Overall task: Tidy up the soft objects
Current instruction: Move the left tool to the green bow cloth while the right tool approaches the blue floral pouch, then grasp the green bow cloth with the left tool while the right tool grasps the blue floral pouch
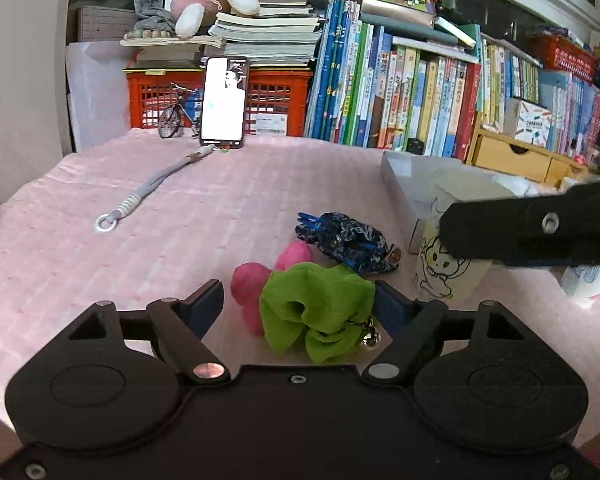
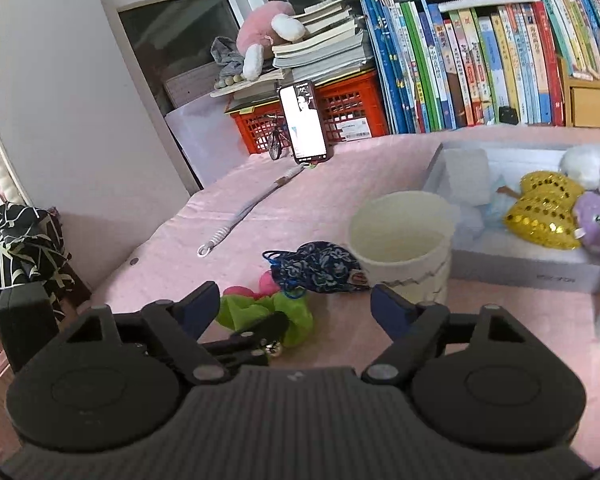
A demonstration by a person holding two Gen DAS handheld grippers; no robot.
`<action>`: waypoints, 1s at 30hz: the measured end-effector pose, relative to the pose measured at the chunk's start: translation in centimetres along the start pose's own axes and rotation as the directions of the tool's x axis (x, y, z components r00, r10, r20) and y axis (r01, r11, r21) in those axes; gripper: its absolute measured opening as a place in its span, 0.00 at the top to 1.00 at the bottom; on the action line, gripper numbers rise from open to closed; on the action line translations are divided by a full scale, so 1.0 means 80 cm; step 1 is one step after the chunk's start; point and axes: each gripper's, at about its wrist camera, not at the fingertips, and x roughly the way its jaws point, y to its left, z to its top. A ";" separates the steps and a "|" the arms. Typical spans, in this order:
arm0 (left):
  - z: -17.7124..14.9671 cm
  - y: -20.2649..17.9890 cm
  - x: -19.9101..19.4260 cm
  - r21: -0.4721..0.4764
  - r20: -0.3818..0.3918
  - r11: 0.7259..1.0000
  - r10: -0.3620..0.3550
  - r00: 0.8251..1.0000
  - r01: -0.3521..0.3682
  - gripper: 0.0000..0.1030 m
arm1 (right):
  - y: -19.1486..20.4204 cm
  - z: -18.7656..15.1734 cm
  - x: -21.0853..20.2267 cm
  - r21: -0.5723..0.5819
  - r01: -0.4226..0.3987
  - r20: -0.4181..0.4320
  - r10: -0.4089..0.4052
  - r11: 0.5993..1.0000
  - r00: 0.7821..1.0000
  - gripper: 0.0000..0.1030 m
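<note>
A green fuzzy scrunchie (image 1: 318, 312) with a small bell lies on the pink cloth between the fingers of my open left gripper (image 1: 300, 304). A pink soft piece (image 1: 252, 280) touches it on the left, and a blue patterned scrunchie (image 1: 346, 242) lies just beyond. My right gripper (image 2: 296, 308) is open and empty, above the cloth beside the white cartoon cup (image 2: 400, 248). In the right wrist view the green scrunchie (image 2: 244, 312) and blue scrunchie (image 2: 320, 266) lie ahead. A grey box (image 2: 500, 264) at the right holds a gold sequin heart (image 2: 548, 210) and plush toys.
A phone (image 1: 224, 104) leans on a red crate (image 1: 268, 100) at the back, with a toy bicycle (image 1: 176, 114) and a strap (image 1: 156, 184) in front. Books (image 1: 420, 92) line the back. The cup (image 1: 448, 256) stands right of the scrunchies.
</note>
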 end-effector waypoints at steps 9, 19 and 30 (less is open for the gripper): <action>0.004 0.014 -0.003 -0.046 0.014 0.999 -0.017 1.000 0.018 0.64 | -0.006 -0.008 0.007 0.047 0.035 -0.003 -0.035 0.998 0.999 0.19; 0.035 0.070 -0.001 -0.124 0.039 0.991 0.063 0.997 -0.058 0.67 | 0.008 -0.018 0.024 0.033 0.071 0.028 -0.072 0.997 0.997 0.22; 0.089 0.085 0.086 -0.084 -0.088 0.996 -0.042 0.995 0.035 0.67 | 0.045 -0.044 0.064 -0.145 0.203 0.073 -0.194 0.968 0.978 0.21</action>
